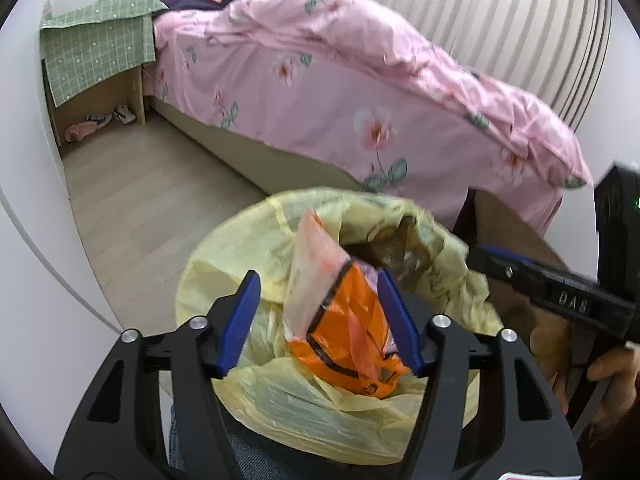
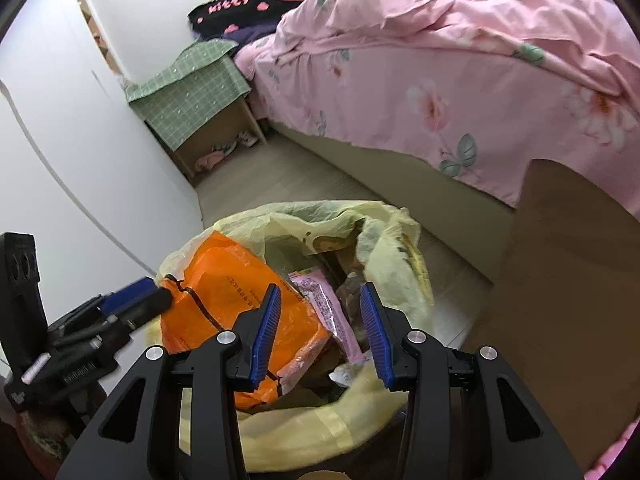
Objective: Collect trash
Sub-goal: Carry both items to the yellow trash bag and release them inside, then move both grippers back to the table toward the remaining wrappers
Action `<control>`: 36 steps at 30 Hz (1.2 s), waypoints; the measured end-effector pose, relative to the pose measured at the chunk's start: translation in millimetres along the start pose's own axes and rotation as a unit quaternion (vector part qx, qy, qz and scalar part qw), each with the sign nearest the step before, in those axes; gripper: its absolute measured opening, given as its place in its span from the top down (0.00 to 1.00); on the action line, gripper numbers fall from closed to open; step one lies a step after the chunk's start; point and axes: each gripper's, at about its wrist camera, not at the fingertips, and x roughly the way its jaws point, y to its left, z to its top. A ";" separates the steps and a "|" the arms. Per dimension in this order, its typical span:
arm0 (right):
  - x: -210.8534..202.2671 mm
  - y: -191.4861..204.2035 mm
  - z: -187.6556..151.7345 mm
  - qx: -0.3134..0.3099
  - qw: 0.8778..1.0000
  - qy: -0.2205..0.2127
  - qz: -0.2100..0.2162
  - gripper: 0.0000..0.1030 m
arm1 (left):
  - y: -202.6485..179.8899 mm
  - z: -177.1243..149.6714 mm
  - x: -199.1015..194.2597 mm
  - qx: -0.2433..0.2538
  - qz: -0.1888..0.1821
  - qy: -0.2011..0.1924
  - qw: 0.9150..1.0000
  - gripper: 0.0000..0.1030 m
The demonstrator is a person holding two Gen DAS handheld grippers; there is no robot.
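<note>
A bin lined with a yellow bag [image 1: 236, 248] [image 2: 320, 216] stands on the floor below both grippers. My left gripper [image 1: 318, 276] is open over its mouth. An orange plastic packet [image 1: 344, 320] stands loose between the fingers, leaning toward the right pad, with a clear gap to the left one. In the right wrist view the orange packet [image 2: 224, 276] lies in the bag's left side, the left gripper [image 2: 152, 294] at its edge. My right gripper [image 2: 320, 288] is open above a pink wrapper [image 2: 332, 312] lying among the trash. The right gripper [image 1: 480, 254] reaches in from the right.
A bed with a pink floral cover [image 1: 360, 92] [image 2: 440, 80] runs behind the bin. A nightstand under a green cloth [image 1: 96, 52] [image 2: 192, 88] stands at the back left. A brown board [image 2: 560, 280] is right of the bin, a white wall [image 2: 80, 140] left. A hand [image 1: 612, 368] holds the right gripper.
</note>
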 end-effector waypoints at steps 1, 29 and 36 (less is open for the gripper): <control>-6.3 -1.3 -1.6 0.001 1.000 -0.005 -0.003 0.62 | 0.6 1.9 -3.7 -0.005 -0.002 -0.006 1.000 0.42; -270.1 -95.8 -189.3 0.039 0.959 -0.117 -0.256 0.42 | -196.3 -50.0 -29.3 0.173 -0.224 0.047 0.958 0.27; -320.4 -158.5 -185.9 0.023 0.939 -0.128 -0.319 0.43 | -286.4 -51.5 -4.0 0.242 -0.304 0.087 0.917 0.27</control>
